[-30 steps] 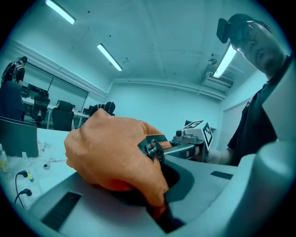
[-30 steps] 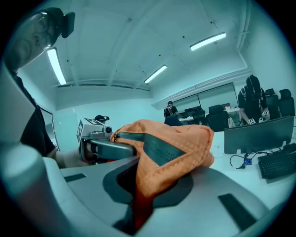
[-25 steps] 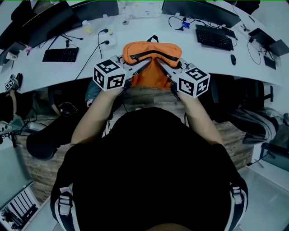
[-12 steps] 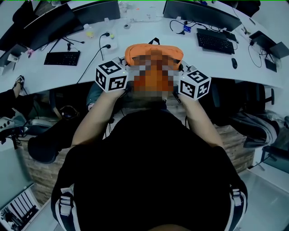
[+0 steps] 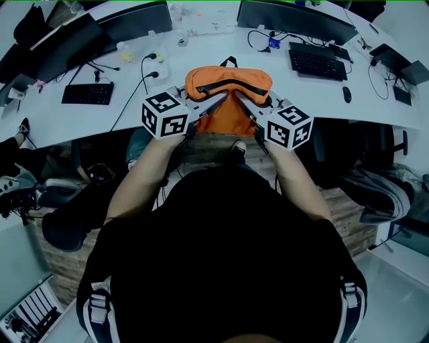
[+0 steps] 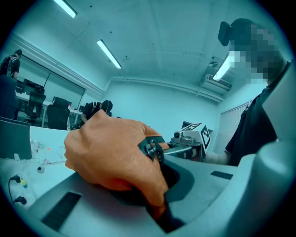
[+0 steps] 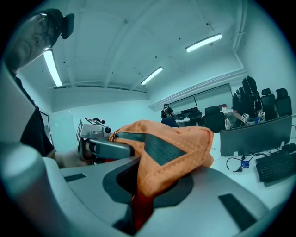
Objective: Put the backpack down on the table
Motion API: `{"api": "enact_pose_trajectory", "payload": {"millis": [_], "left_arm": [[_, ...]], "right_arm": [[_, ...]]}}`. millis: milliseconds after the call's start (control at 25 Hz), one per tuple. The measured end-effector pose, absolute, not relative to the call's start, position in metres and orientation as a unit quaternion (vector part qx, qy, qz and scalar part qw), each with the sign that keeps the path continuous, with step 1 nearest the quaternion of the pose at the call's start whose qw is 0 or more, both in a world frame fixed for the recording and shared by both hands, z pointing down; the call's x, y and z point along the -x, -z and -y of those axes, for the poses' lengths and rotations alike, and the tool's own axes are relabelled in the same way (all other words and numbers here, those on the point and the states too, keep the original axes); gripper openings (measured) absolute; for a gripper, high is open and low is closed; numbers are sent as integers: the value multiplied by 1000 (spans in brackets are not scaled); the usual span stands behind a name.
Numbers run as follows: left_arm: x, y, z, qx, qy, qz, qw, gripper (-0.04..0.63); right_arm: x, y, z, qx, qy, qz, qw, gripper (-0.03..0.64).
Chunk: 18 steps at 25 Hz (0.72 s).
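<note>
The orange backpack (image 5: 228, 82) hangs between my two grippers over the front edge of the white desk (image 5: 201, 53). Its zipped top lies above the desk and its lower part (image 5: 223, 119) droops past the edge. My left gripper (image 5: 219, 100) is shut on the fabric of its left side, which bulges out of the jaws in the left gripper view (image 6: 111, 152). My right gripper (image 5: 240, 101) is shut on the right side, where orange cloth (image 7: 171, 148) folds out of the jaws. Each gripper view shows the other gripper beyond the bag.
A black keyboard (image 5: 87, 94) and cables (image 5: 144, 67) lie on the desk left of the backpack. Another keyboard (image 5: 316, 59) and a mouse (image 5: 346, 94) lie to its right. Monitors (image 5: 137, 17) stand along the back. Dark chairs and bags sit under the desk.
Both grippers have carried the backpack a little farther over the desk. Their grip on the fabric is unchanged.
</note>
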<state>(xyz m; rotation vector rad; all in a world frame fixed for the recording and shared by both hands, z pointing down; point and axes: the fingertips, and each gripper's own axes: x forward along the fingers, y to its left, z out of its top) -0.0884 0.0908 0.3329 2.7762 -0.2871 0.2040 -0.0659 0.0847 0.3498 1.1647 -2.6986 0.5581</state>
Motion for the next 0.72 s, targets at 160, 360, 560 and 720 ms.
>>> {"api": "enact_pose_trajectory", "payload": {"millis": [160,360,560,720], "left_arm": [[84,-337,-83,-977,-74,103,174,38],[78,-343,-80,-975,-79,102,180,38],[70,-347,-75,-975,-81,101,183,38],[64,-348,-68,-975,-79,101,183,38]], "right_arm": [[61,-353,-78,-390,-182,899,84,51],[56,-360,-75,-387,-193,898,82,51],[48,-363,-70,-385,-197,898,82,51],[41,-364,-63,-388,-193,898,80,51]]}}
